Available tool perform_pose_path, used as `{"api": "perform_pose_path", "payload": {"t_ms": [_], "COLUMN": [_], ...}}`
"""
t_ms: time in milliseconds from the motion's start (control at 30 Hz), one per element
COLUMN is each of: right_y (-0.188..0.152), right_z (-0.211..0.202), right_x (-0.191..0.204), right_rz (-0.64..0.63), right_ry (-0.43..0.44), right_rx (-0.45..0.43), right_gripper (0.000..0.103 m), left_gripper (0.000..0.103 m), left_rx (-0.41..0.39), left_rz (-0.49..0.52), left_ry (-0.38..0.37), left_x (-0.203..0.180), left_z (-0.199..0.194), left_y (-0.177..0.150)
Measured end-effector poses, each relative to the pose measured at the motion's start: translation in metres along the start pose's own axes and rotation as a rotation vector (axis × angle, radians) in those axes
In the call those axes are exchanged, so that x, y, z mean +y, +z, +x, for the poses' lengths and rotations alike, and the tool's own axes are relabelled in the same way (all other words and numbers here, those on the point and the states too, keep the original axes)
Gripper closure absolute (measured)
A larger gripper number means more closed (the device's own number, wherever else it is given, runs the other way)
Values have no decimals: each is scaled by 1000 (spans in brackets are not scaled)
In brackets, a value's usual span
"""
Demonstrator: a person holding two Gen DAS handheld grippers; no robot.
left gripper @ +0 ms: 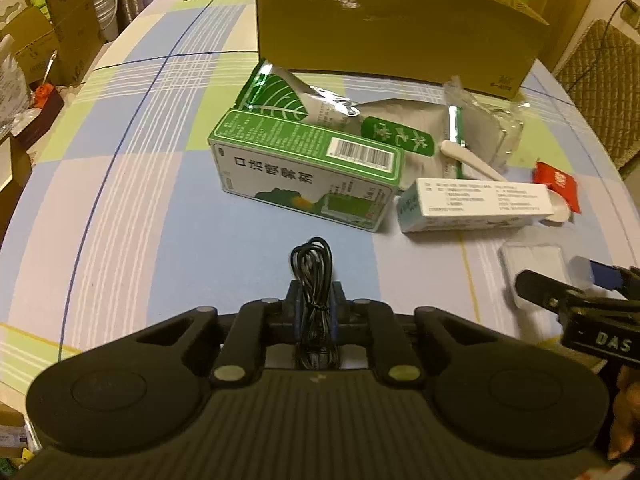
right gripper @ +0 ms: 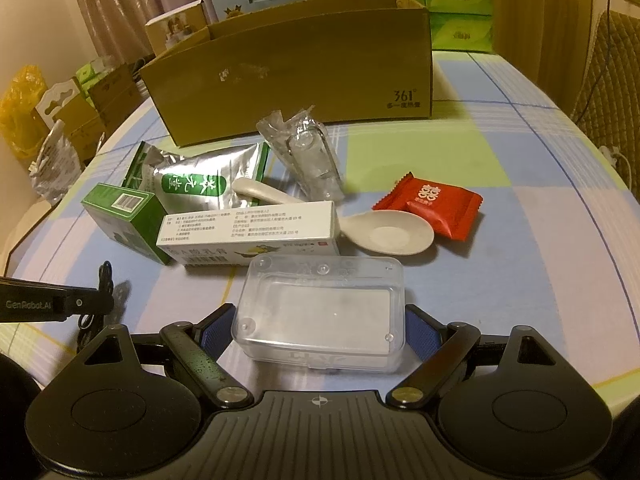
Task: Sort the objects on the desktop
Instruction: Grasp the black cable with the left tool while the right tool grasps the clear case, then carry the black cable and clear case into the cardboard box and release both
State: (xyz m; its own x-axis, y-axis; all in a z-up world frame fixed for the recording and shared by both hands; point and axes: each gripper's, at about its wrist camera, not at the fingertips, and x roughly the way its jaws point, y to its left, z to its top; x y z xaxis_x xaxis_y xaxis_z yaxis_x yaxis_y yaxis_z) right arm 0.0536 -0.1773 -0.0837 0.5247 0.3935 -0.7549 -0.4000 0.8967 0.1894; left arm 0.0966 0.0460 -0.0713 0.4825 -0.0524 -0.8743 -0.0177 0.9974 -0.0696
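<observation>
My left gripper (left gripper: 314,300) is shut on a coiled black cable (left gripper: 312,268), held over the checked tablecloth. My right gripper (right gripper: 320,328) has its blue pads on both ends of a clear plastic box (right gripper: 320,312) and grips it; this box shows at the right of the left wrist view (left gripper: 536,264). Ahead lie a green medicine box (left gripper: 304,168), a white medicine box (right gripper: 252,236), a silver-green foil pouch (right gripper: 192,184), a white spoon (right gripper: 388,236), a red snack packet (right gripper: 432,204) and a crumpled clear wrapper (right gripper: 308,156).
An open brown cardboard box (right gripper: 296,72) stands behind the clutter. Green tissue packs (right gripper: 460,28) and other cartons are stacked behind it. More cardboard boxes (left gripper: 52,40) stand off the table's left edge. A chair (left gripper: 604,92) is at the right.
</observation>
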Motion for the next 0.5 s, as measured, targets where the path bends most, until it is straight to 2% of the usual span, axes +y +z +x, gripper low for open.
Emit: {"api": "perform_pose_path", "payload": {"t_ms": [233,500], "right_y": [-1,-2], "right_z": [0,3], "right_x": [1,1], "right_rz": [-5,-9], "right_ry": [-1,0], "right_rx": [0,5], "right_gripper": [18,18], "left_gripper": [94,91], "left_rx": [5,4], "left_rz": [11,84], "left_ry": [-20,26], "left_x": [-5,-15], "left_z": [0,9], "left_y": [0,-3]}}
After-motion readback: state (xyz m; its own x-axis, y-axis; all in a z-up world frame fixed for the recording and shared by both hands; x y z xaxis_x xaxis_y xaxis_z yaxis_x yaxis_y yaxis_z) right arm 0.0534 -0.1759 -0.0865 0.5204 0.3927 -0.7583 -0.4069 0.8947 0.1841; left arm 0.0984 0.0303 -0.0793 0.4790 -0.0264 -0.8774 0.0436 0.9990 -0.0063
